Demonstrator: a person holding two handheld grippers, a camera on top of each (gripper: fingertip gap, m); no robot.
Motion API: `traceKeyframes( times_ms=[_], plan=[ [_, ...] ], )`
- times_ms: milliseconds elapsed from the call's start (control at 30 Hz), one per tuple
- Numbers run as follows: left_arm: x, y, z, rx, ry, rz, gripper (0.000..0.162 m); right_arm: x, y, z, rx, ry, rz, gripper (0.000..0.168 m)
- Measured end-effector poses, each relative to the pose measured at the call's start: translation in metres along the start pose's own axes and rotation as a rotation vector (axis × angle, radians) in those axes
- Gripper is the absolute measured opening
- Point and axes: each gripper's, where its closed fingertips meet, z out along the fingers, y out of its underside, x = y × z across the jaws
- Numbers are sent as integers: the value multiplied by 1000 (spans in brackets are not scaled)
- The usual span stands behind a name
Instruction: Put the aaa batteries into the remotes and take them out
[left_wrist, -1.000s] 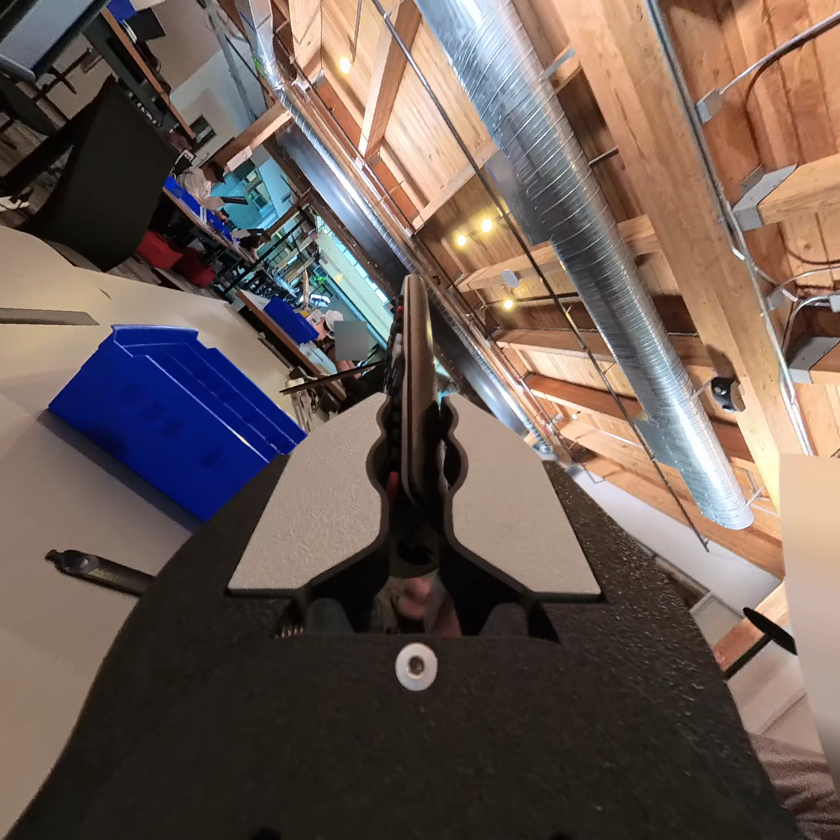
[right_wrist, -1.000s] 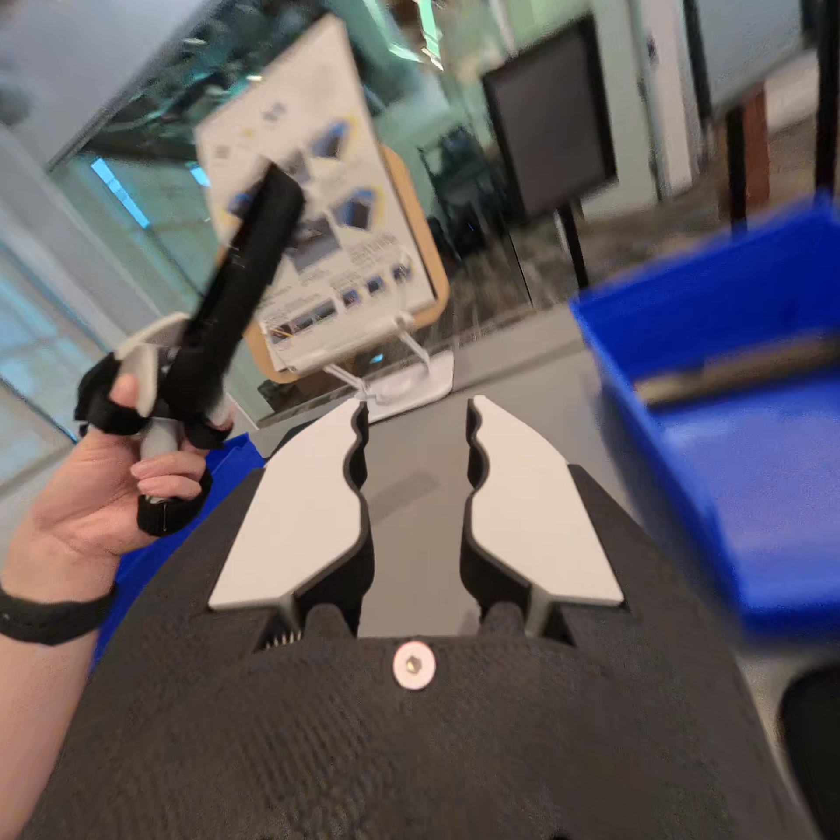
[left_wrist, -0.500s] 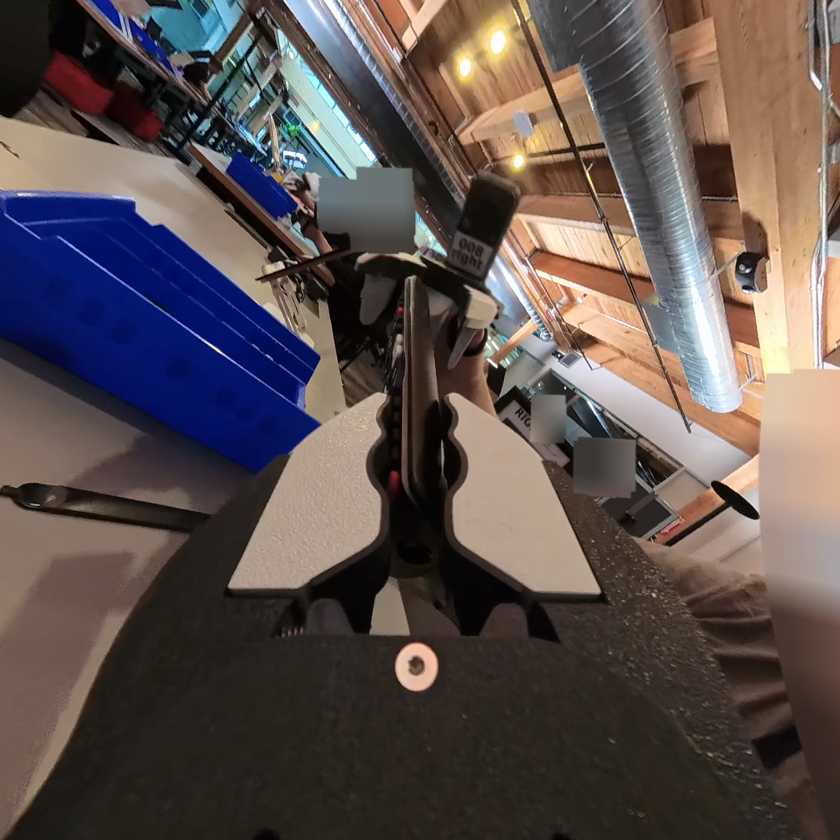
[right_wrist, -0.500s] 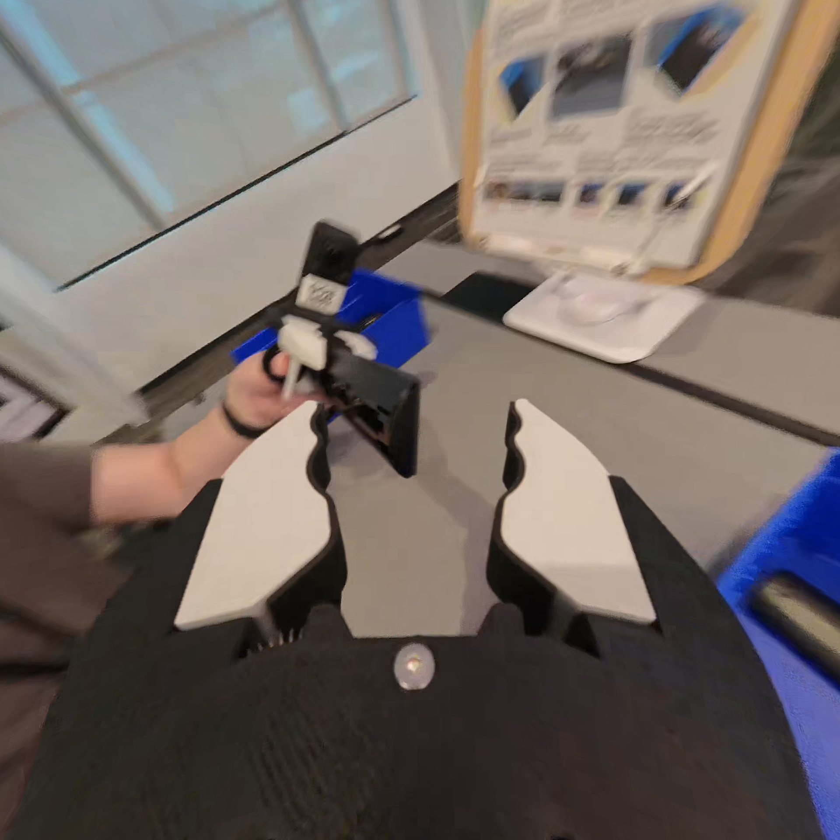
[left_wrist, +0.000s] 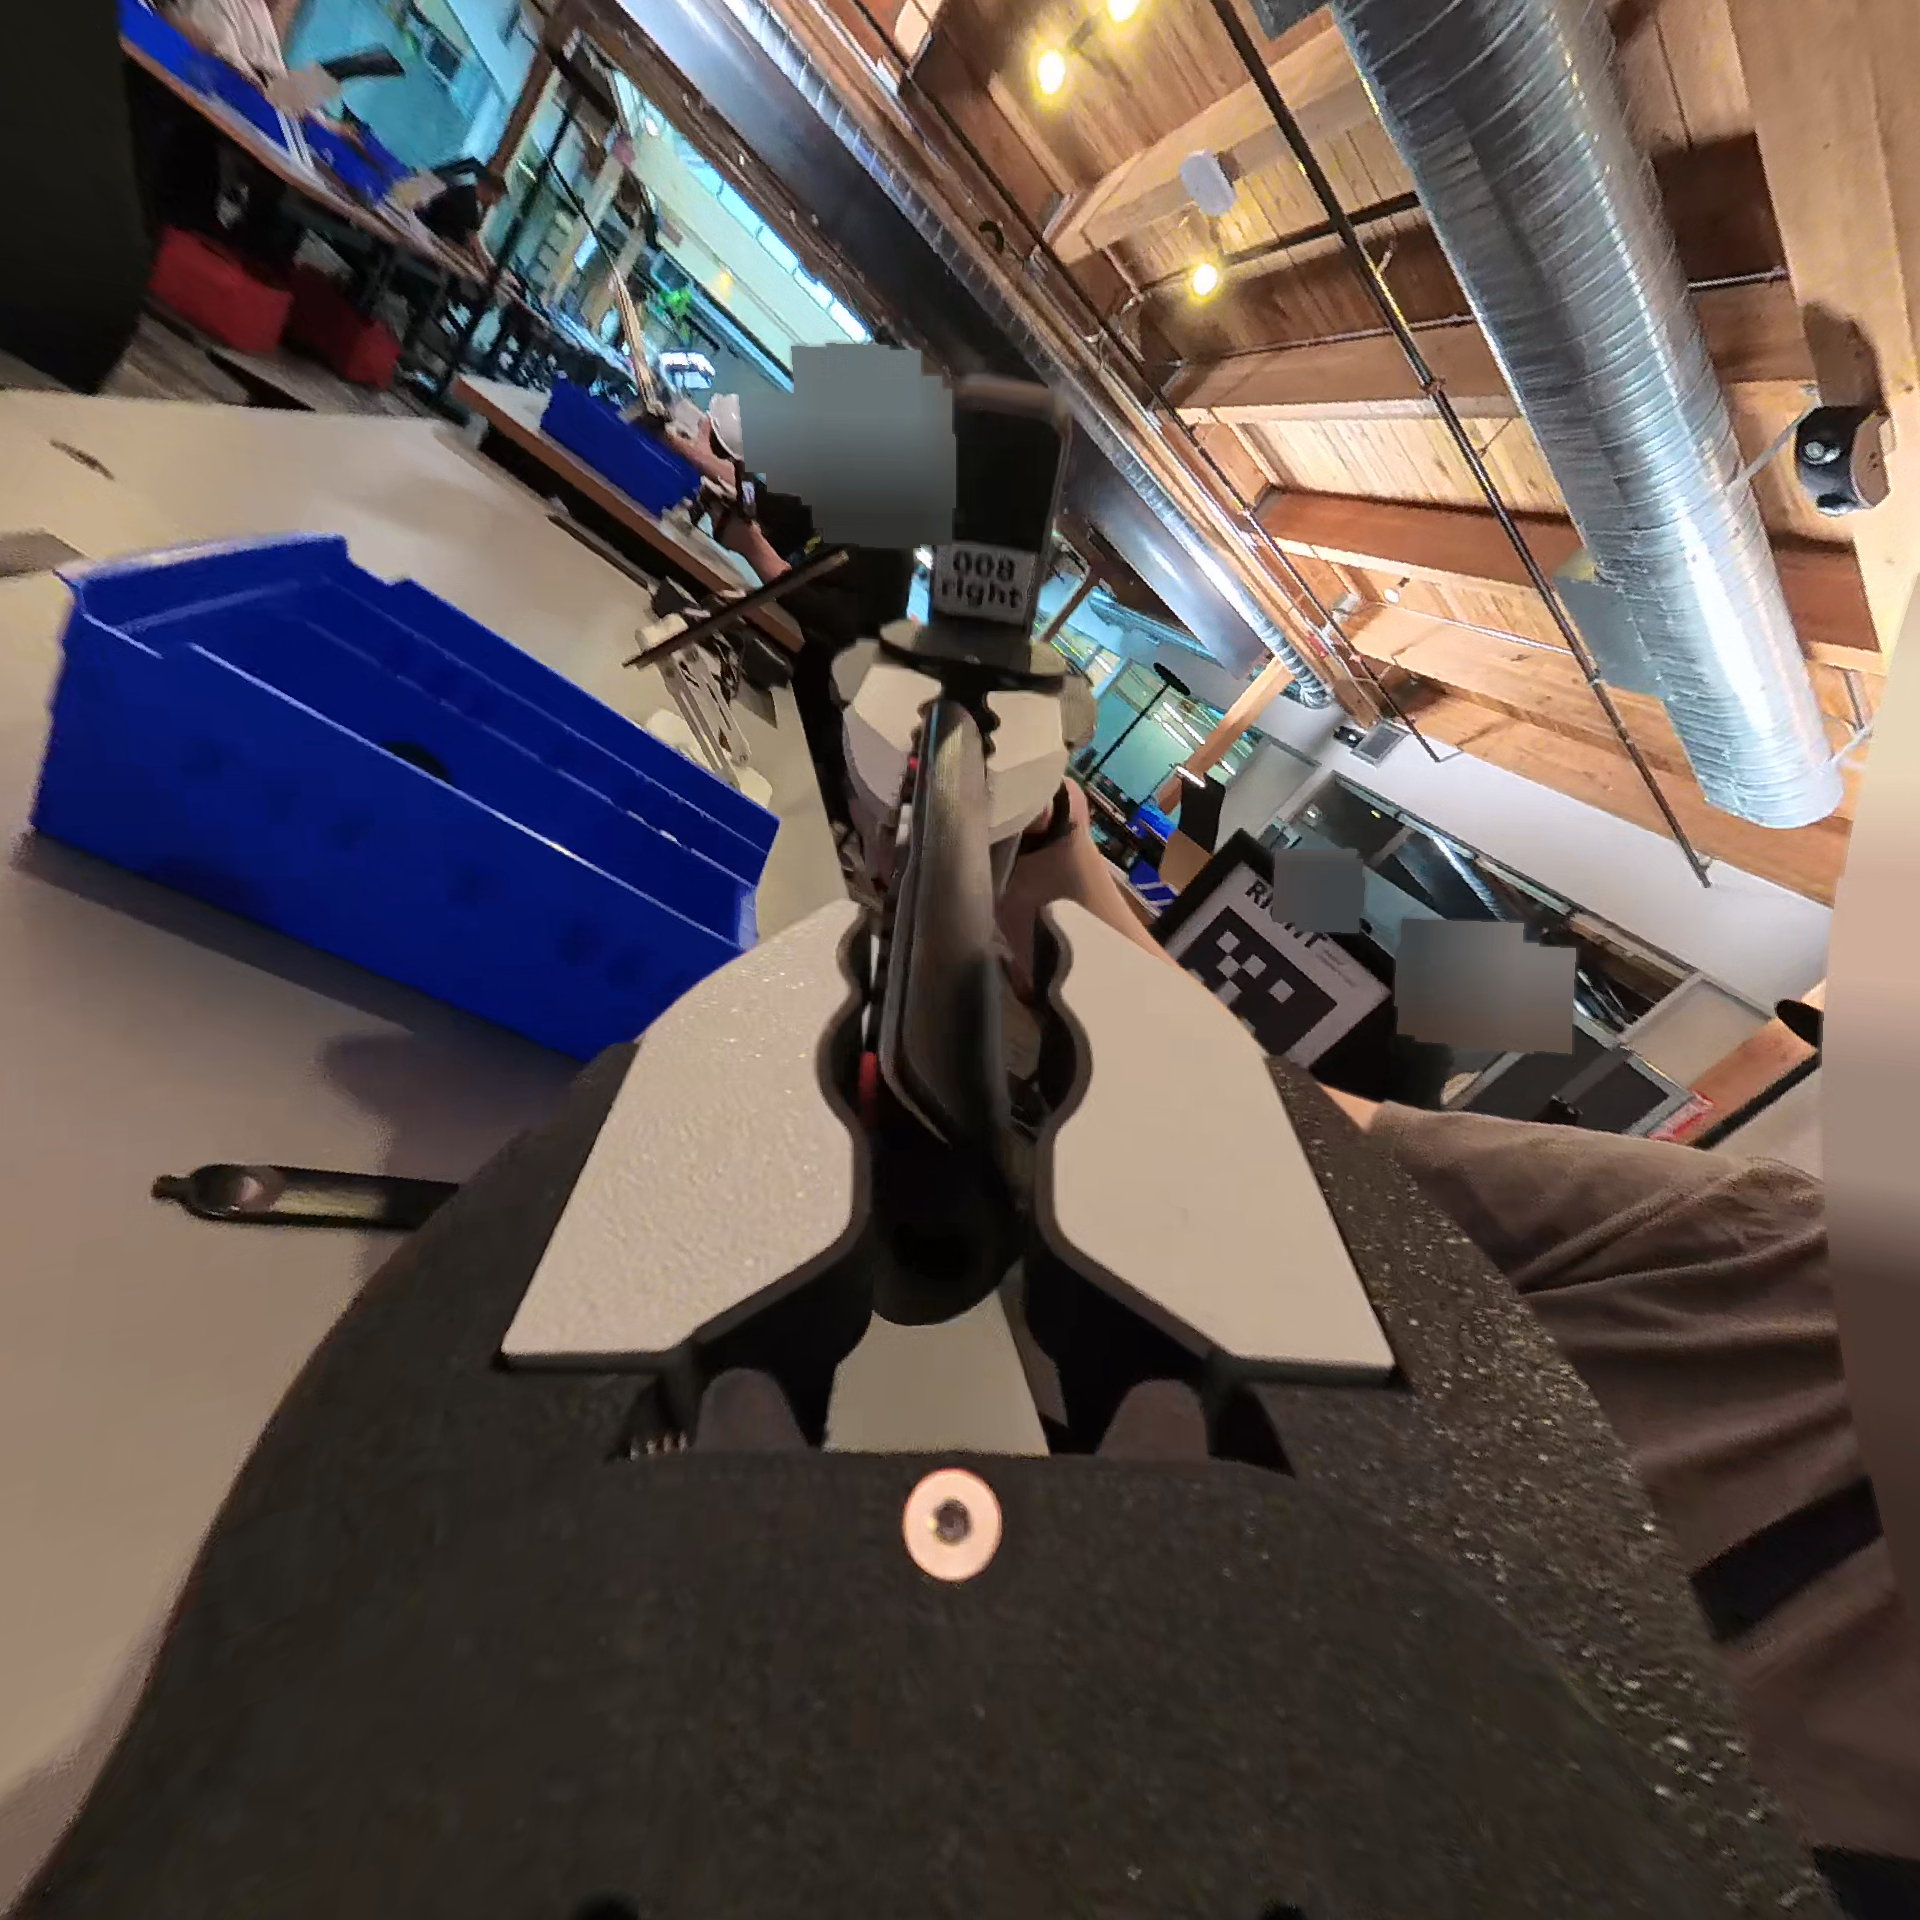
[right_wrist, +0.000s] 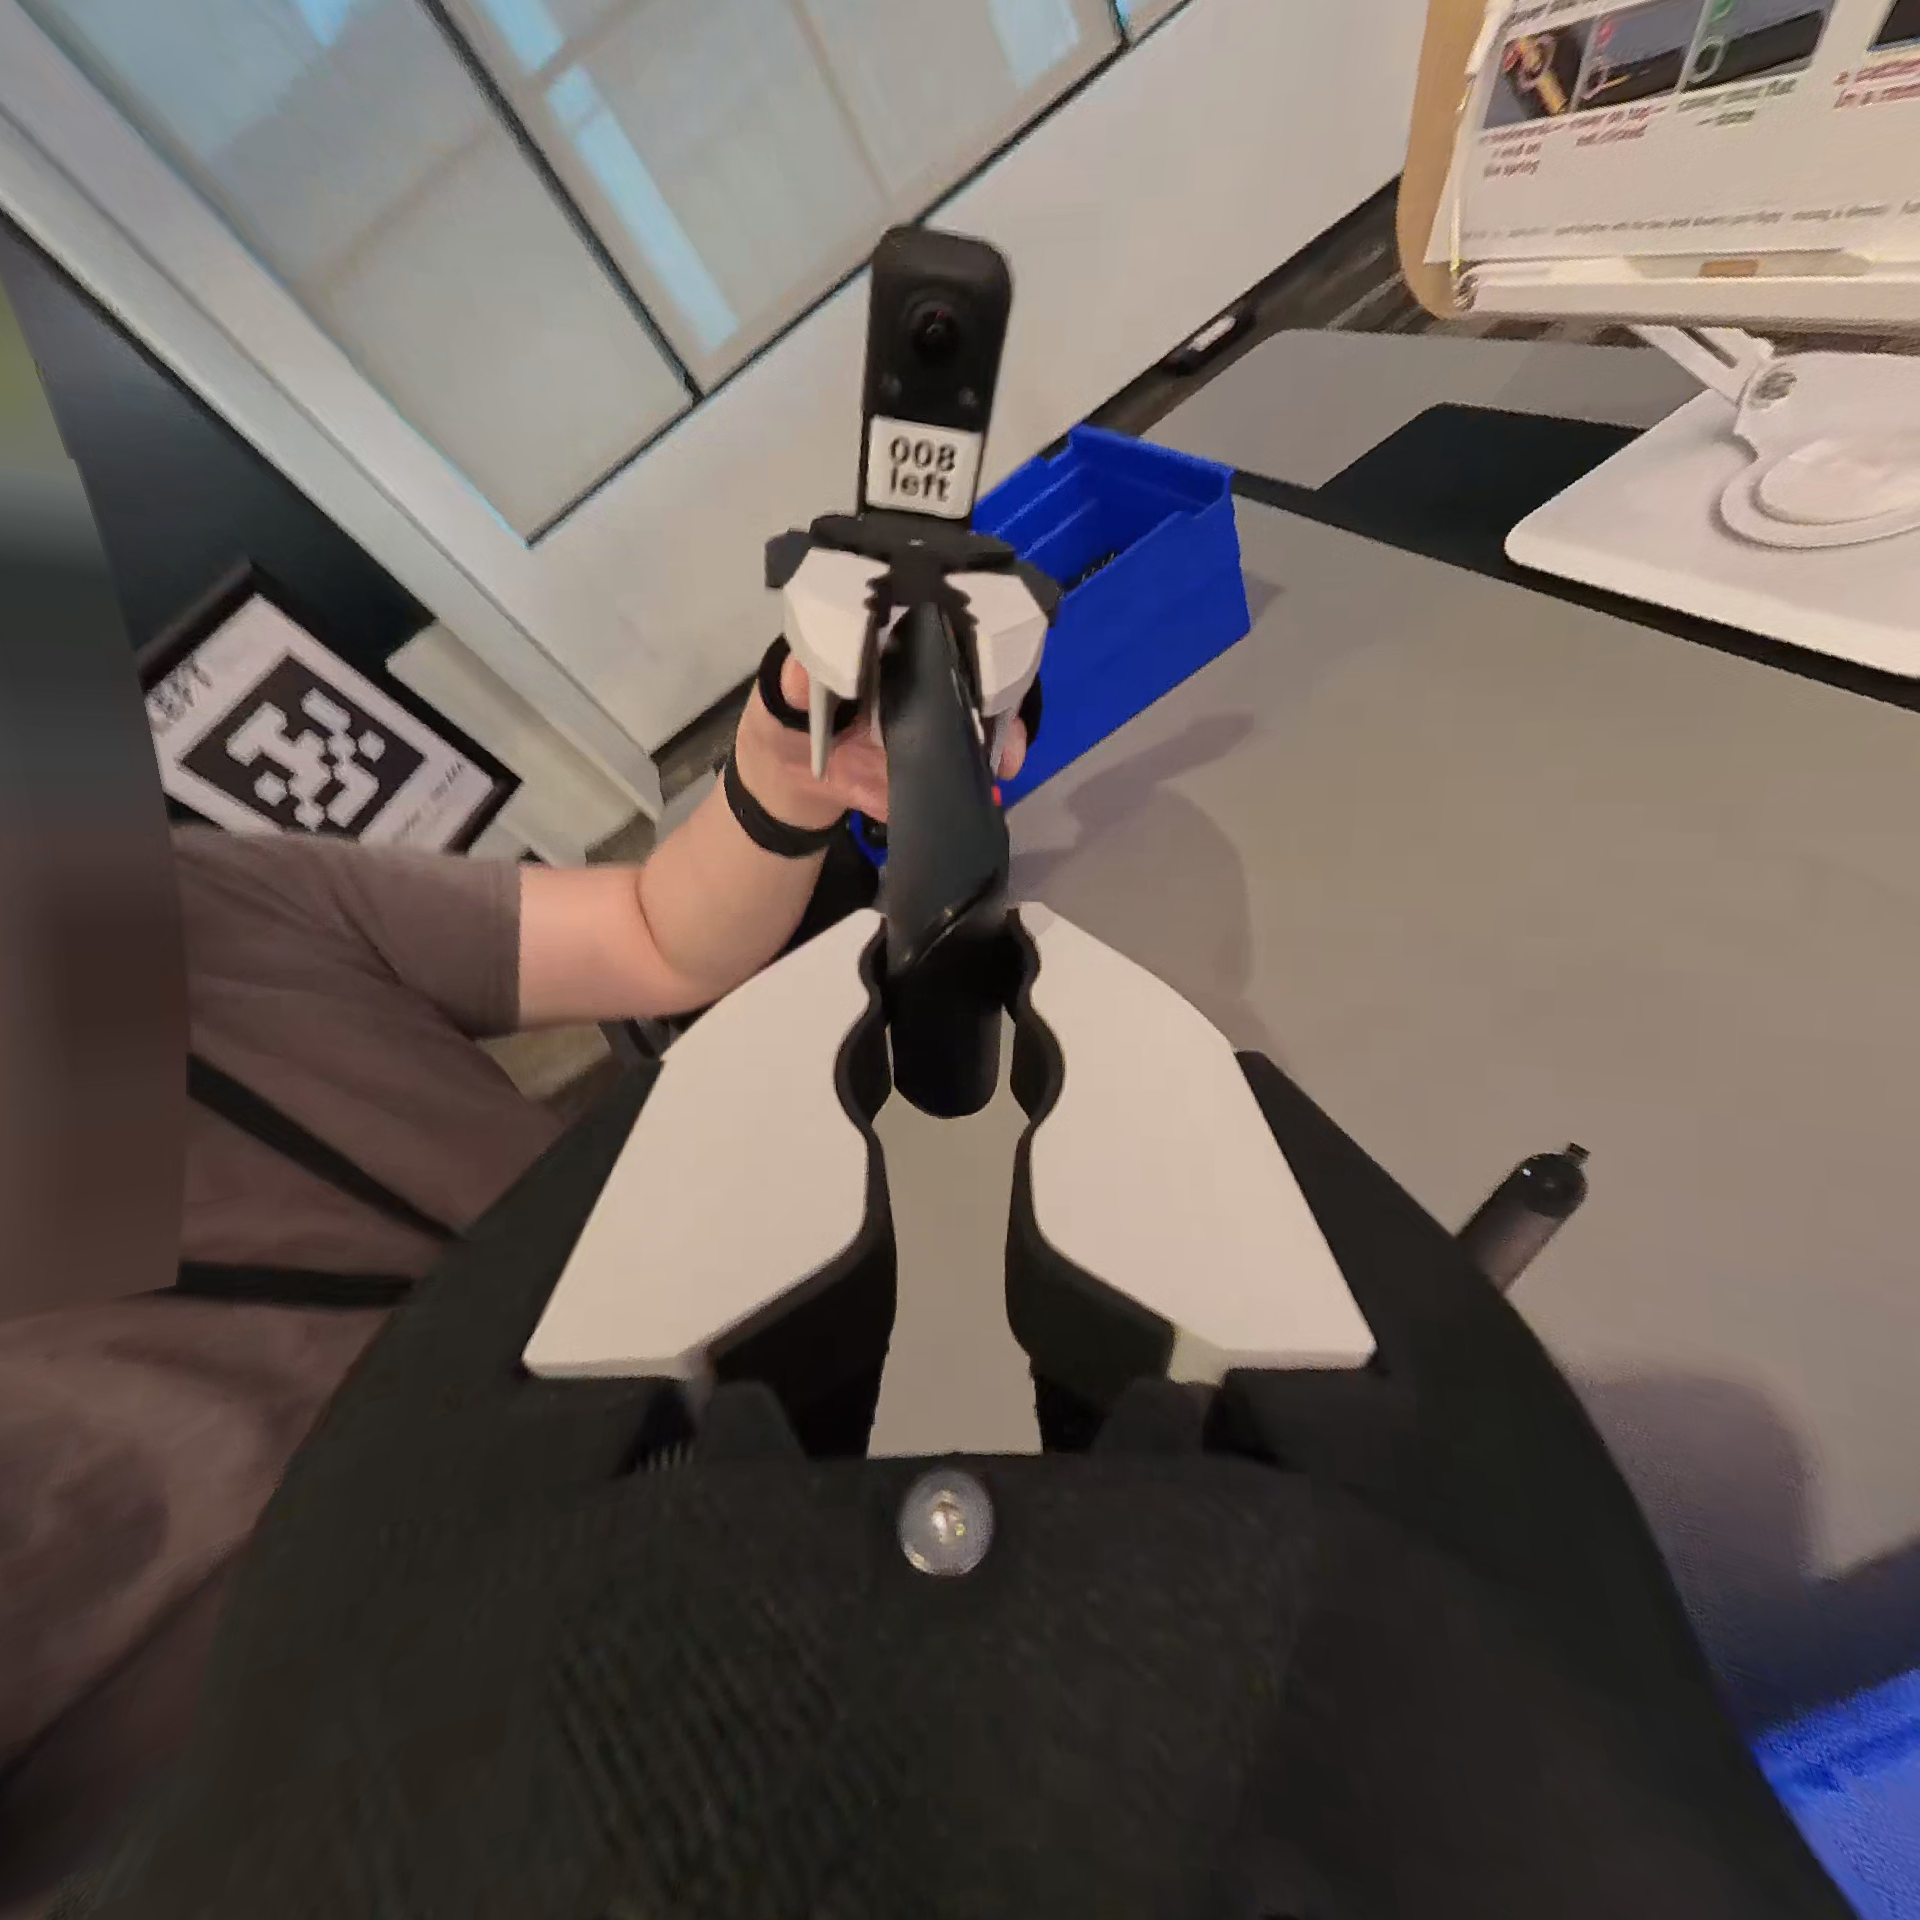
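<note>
A black remote (left_wrist: 935, 997) is held in the air above the grey table (left_wrist: 208, 1039), between both grippers. My left gripper (left_wrist: 951, 925) is shut on one end of it. My right gripper (right_wrist: 945, 935) is closed around the other end of the remote (right_wrist: 935, 831). The two grippers face each other: the right one (left_wrist: 951, 717) shows at the far end in the left wrist view, the left one (right_wrist: 914, 623) in the right wrist view. No batteries are in view.
A blue bin (left_wrist: 364, 790) stands on the table to the left, and it also shows in the right wrist view (right_wrist: 1132, 592). A thin black piece (left_wrist: 291, 1195) lies on the table. A white stand (right_wrist: 1714, 488) holds a printed board at the back right. A person's arm (right_wrist: 644, 914) holds the left gripper.
My right gripper swung round from the blue bin to face the left gripper and closed on the remote's free end. The left gripper tilted down and kept its hold.
</note>
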Motion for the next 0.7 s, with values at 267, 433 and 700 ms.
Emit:
traceKeyframes(
  times_ms=[267, 433, 700],
  plan=[
    [-7, -18, -23, 39, -150, 60, 49, -2, -18, 16, 330, 62, 154, 19],
    [-16, -17, -32, 38, -216, 8, 49, 9, -26, 8, 535, 78, 224, 19],
    [-17, -41, -41, 293, -99, -82, 29, 17, -20, 28, 711, 1, 362, 19]
  ],
)
